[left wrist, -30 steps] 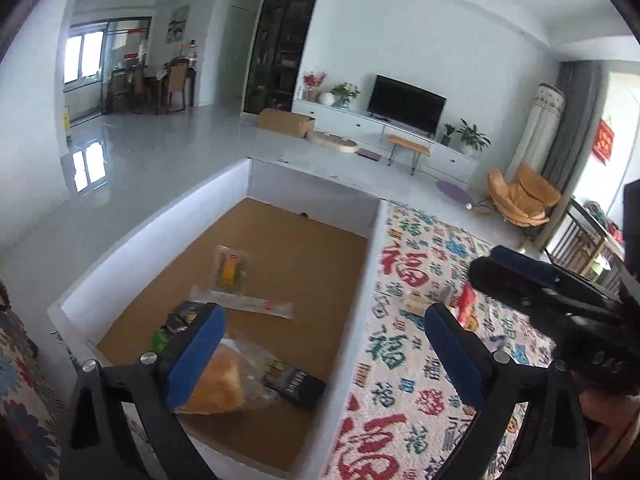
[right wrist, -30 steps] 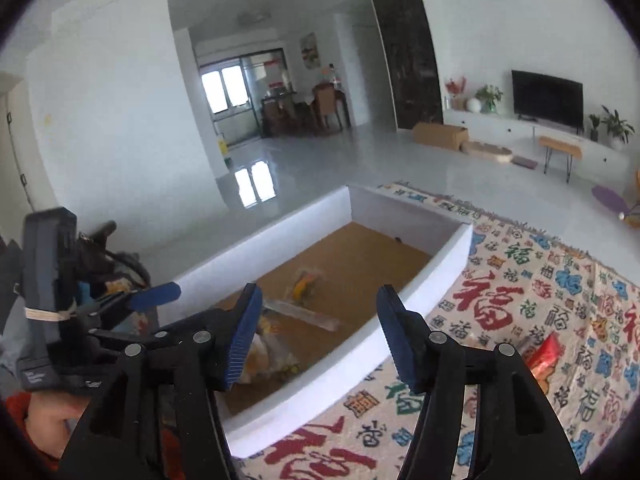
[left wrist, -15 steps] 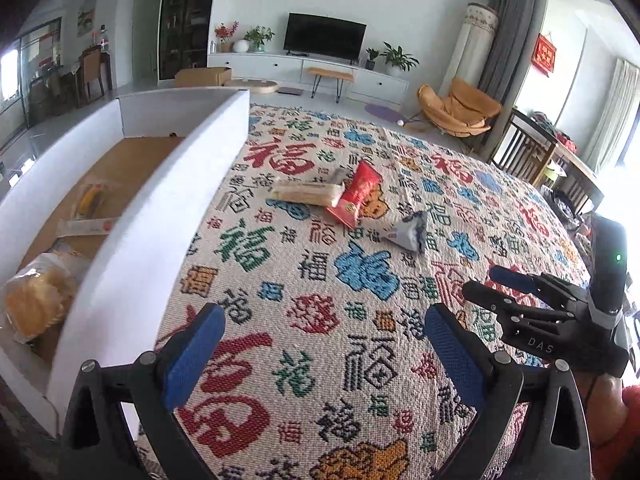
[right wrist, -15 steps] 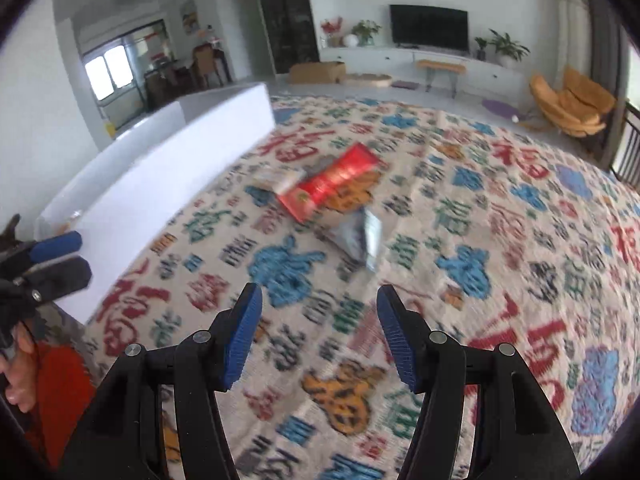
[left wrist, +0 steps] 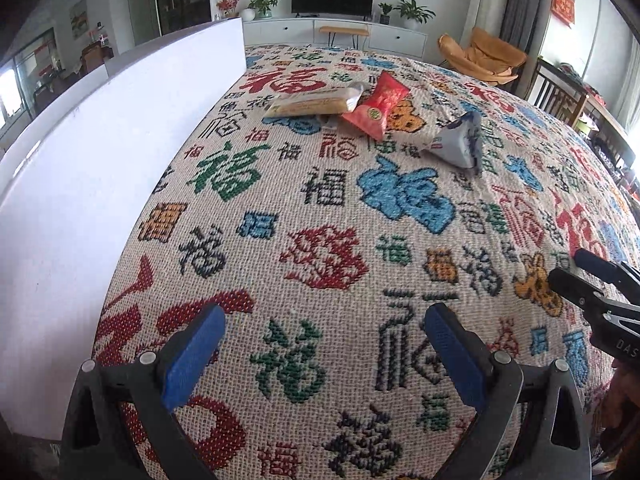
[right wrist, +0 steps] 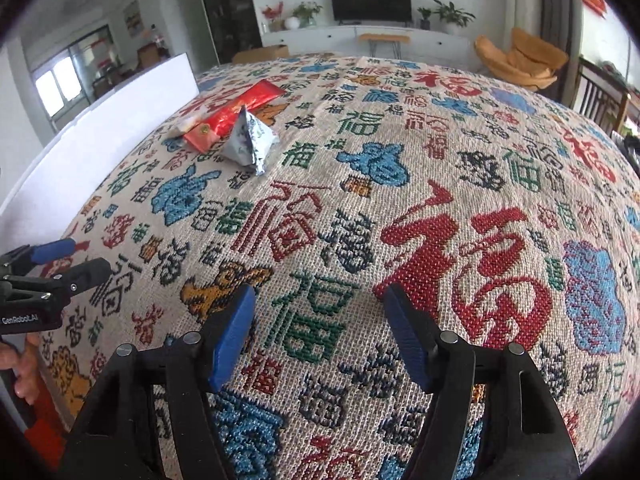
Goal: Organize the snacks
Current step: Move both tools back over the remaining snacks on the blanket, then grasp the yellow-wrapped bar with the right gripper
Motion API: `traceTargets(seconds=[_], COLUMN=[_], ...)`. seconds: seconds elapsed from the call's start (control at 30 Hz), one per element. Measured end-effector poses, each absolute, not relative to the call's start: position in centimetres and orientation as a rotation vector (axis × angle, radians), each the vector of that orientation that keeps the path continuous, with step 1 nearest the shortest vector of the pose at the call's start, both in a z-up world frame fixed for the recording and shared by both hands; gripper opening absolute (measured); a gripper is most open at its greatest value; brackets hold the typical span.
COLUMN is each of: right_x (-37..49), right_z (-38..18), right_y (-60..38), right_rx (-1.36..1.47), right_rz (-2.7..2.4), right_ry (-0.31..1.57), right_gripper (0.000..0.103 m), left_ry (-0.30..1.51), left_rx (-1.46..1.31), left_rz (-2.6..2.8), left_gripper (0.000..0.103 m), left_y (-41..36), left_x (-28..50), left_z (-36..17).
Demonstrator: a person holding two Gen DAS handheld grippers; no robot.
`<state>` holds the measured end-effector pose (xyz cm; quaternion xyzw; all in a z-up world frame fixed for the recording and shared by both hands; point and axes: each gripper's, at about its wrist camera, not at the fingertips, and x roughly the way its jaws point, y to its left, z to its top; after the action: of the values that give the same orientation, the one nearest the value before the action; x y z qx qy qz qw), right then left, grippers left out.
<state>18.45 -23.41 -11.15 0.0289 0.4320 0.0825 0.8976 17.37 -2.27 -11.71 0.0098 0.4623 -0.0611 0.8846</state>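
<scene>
Beside white box, on patterned cloth: beige packet, red packet, silver pouch. Both empty: left claw released; right claw released, just widened. Likely reaching next; needs closing onto pouch.

Three snack packets lie on the patterned cloth toward its far left part, near the box wall along the left edge. The flat biscuit pack lies nearest the wall, touching the snack pouch beside it. The pyramid-shaped packet sits apart, rightward and nearer.
</scene>
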Motion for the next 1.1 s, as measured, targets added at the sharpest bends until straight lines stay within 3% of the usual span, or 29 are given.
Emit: traceTargets(seconds=[0.1, 0.7, 1.1], right_x=[18.7, 18.7, 21.4], right_z=[-11.5, -11.7, -9.6], right_y=[-21.9, -21.7, -22.4], right_rx=[-0.024, -0.031, 0.012], right_rz=[0.156, 0.171, 0.225], right_ry=[0.912, 0.924, 1.007], right_gripper=[0.081, 0.089, 0.088], left_ry=[0.951, 0.945, 0.943], left_rx=[0.039, 0.060, 0.060], left_rz=[-0.101, -0.108, -0.109], left_gripper=[0.099, 0.103, 0.103], left_y=[-2.1, -2.2, -2.2], left_x=[17.3, 16.8, 16.8], left_z=[-12.1, -12.2, -12.2])
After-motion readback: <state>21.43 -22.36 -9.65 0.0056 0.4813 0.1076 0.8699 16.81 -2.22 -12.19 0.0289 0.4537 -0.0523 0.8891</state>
